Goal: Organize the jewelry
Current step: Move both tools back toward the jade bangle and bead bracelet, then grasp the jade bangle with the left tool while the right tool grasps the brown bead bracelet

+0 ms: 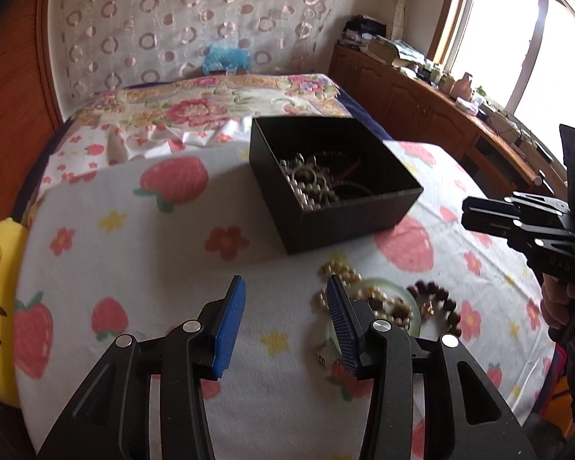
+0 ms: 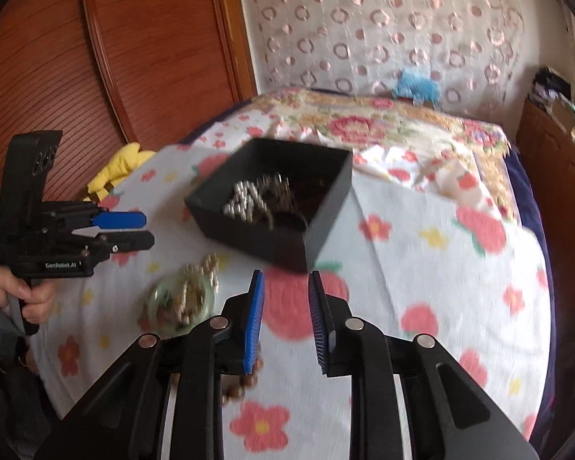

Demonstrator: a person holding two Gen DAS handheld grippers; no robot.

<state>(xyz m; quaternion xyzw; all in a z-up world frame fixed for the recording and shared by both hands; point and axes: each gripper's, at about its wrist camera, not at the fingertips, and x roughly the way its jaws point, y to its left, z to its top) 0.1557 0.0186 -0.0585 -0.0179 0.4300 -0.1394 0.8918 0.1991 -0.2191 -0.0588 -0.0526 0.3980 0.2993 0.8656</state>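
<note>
Black box (image 1: 337,207) heaped with pearly beads (image 1: 306,186)

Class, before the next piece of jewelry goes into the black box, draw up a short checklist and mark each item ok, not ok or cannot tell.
1. Black box open on top: ok.
2. Left tool open, nothing between its pads: ok.
3. Right tool open and empty: ok.
4. Loose beads on the green dish in view: ok.
5. Dark bead bracelet free of the other strands: cannot tell.
6. Room left in the box: ok.
</note>
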